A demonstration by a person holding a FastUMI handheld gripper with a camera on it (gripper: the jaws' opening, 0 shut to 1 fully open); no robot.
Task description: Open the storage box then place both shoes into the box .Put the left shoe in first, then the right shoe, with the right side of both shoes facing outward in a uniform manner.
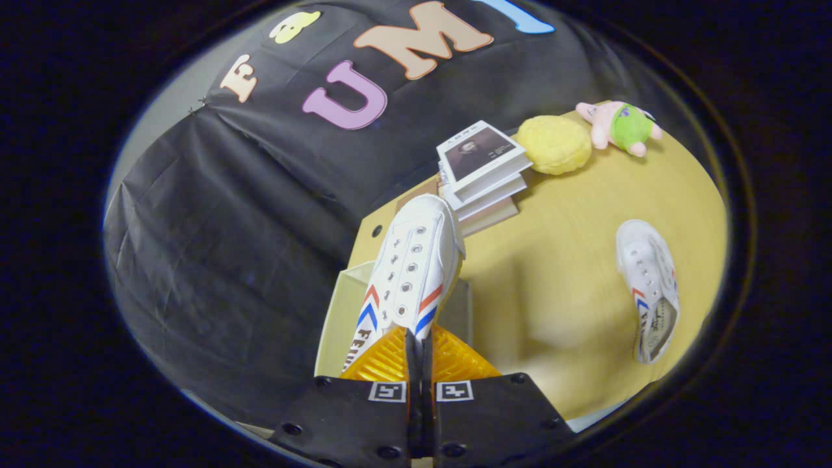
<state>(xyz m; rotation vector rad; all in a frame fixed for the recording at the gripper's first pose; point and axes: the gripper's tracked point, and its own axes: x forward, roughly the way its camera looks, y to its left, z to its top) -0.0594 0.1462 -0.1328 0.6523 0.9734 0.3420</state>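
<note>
Two fingers of the gripper [419, 354], nearly together, clamp one white shoe [411, 273] by its heel, toe pointing away, above the open box [335, 318]. Beyond: stacked books [482, 170], yellow sponge [554, 143], plush toy [621, 125]. Second shoe [650, 286] lies well apart on the table [559, 260].

Held shoe [411, 273]: heel hidden between gripper [419, 344] fingers. Storage box [338, 312] beneath mostly hidden by shoe.

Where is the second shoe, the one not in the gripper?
The second shoe lies on the wooden table, off to the right of the gripper and its held shoe, nearer than the yellow sponge.
</note>
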